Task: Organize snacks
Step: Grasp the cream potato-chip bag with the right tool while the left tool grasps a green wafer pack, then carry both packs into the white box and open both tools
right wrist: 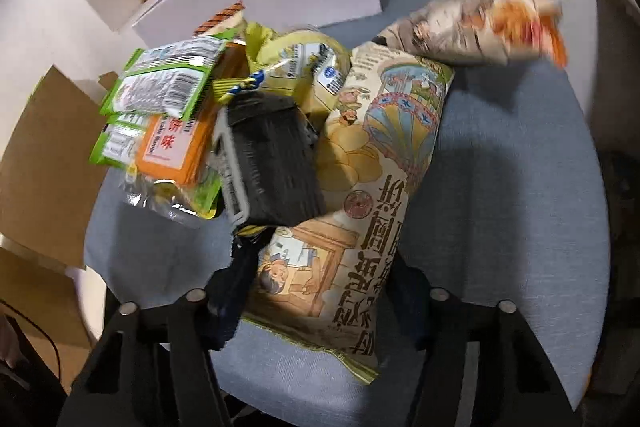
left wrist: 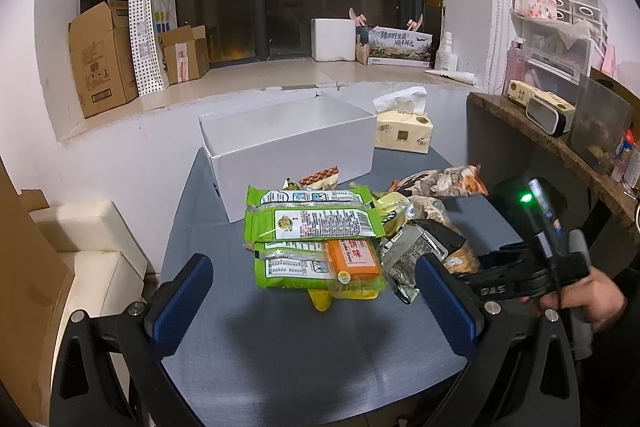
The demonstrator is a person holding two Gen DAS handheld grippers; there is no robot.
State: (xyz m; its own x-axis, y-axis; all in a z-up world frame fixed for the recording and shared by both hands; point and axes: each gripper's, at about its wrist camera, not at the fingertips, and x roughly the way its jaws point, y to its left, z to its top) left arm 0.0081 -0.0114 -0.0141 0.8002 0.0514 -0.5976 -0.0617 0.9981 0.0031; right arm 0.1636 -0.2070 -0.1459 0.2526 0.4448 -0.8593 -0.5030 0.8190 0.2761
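A heap of snack packs lies on the blue-grey table (left wrist: 300, 347): green packs (left wrist: 312, 219), an orange pack (left wrist: 352, 255), a black pack (right wrist: 272, 155), yellow bags (right wrist: 296, 67) and a crumpled bag with orange print (right wrist: 500, 23). Behind the heap stands a white box (left wrist: 288, 147), open on top. My right gripper (right wrist: 320, 291) points down at the heap, and its pads press both sides of a large beige chip bag (right wrist: 372, 167). My left gripper (left wrist: 313, 261) hovers open in front of the heap, holding nothing.
A tissue pack (left wrist: 404, 133) sits right of the white box. Cardboard boxes (left wrist: 104, 55) line the window ledge. A cluttered wooden shelf (left wrist: 560, 147) borders the table's right side. A person's hand (left wrist: 588, 299) holds the right gripper's handle. A cream seat (left wrist: 88, 247) stands at the left.
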